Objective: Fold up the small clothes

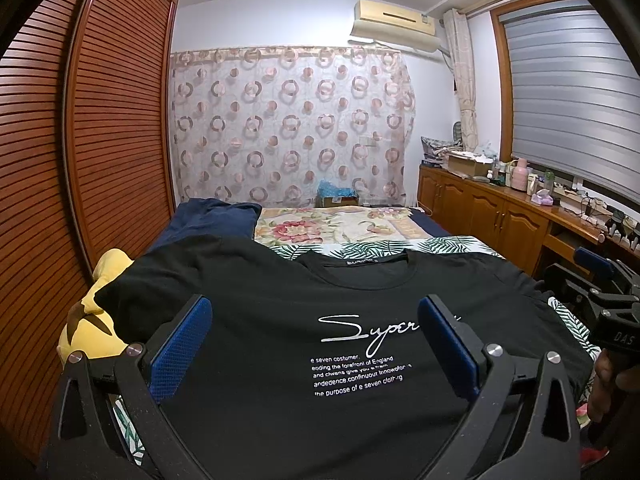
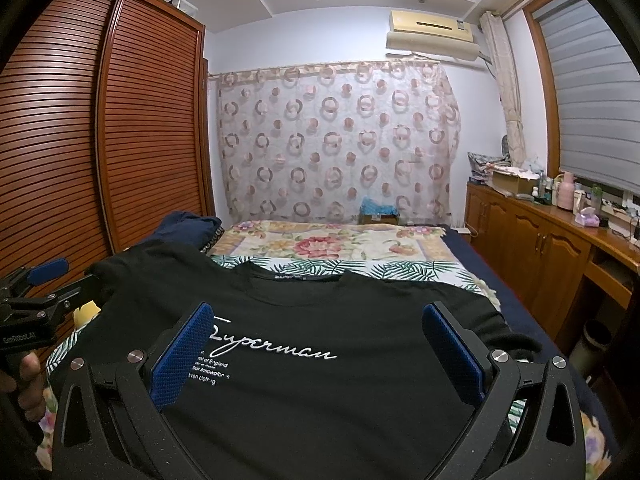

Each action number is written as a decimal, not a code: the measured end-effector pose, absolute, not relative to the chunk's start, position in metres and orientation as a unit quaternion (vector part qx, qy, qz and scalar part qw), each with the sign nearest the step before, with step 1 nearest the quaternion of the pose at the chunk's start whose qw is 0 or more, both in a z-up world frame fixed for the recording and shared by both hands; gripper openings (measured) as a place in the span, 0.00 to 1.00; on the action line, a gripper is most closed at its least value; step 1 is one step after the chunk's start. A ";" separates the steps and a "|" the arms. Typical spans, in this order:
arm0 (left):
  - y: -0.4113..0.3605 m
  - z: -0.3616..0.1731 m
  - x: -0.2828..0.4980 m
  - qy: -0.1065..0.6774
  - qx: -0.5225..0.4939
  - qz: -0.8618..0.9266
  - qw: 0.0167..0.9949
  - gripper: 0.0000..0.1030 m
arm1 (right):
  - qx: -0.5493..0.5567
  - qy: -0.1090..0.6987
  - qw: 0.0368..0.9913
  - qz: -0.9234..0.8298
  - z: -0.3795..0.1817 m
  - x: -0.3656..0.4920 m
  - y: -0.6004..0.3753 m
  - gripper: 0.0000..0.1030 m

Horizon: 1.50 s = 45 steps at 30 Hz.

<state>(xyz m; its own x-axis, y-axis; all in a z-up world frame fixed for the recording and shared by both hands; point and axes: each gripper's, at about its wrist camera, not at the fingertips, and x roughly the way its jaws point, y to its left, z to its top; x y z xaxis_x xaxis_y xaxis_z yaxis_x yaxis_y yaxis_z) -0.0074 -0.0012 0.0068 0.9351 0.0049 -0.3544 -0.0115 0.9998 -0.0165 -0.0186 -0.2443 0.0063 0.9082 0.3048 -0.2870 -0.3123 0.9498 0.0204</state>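
In the left wrist view, my left tongs (image 1: pixel 316 344) are released, the two blue pads wide apart, with nothing between them. The black T-shirt (image 1: pixel 280 304) lies flat and face up on the bed (image 1: pixel 440 246), directly under and in front of these tongs. Its collar (image 1: pixel 360 268) points away from me, so the long axis of the shirt runs straight ahead, in the same direction as my fingers. The left sleeve (image 1: pixel 160 276) spreads out to the left of the tongs, over a yellow plush toy (image 1: pixel 92 320). At the right edge I see my right tongs (image 1: pixel 592 276), near the other sleeve.

In the right wrist view, my right tongs (image 2: pixel 316 344) are also released and hold nothing. The shirt is again below and ahead of them, with the printed text (image 2: pixel 276 350) between the pads. The right sleeve (image 2: pixel 480 312) lies just to the right of the tongs. My left tongs (image 2: pixel 40 280) appear at the left edge, beside the left sleeve.

I judge that each sleeve is nearer to the tongs of its own side, so the first fold should bring the sides inward across the long axis.
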 end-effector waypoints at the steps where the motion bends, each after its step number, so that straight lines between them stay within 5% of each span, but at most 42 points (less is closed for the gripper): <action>1: -0.001 0.007 -0.007 0.180 -0.009 0.004 0.984 1.00 | -0.013 0.145 0.977 0.158 0.006 -0.019 -0.244 1.00; 45: -0.001 0.010 -0.009 0.179 -0.008 0.004 0.984 1.00 | -0.013 0.144 0.977 0.158 0.006 -0.019 -0.246 1.00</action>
<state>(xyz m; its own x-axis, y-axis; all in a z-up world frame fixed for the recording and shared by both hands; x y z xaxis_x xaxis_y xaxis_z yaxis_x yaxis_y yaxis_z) -0.0087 -0.0015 0.0098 0.9361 0.0046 -0.3516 -0.0104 0.9998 -0.0146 -0.0188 -0.2456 0.0060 0.9090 0.3047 -0.2845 -0.3119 0.9499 0.0207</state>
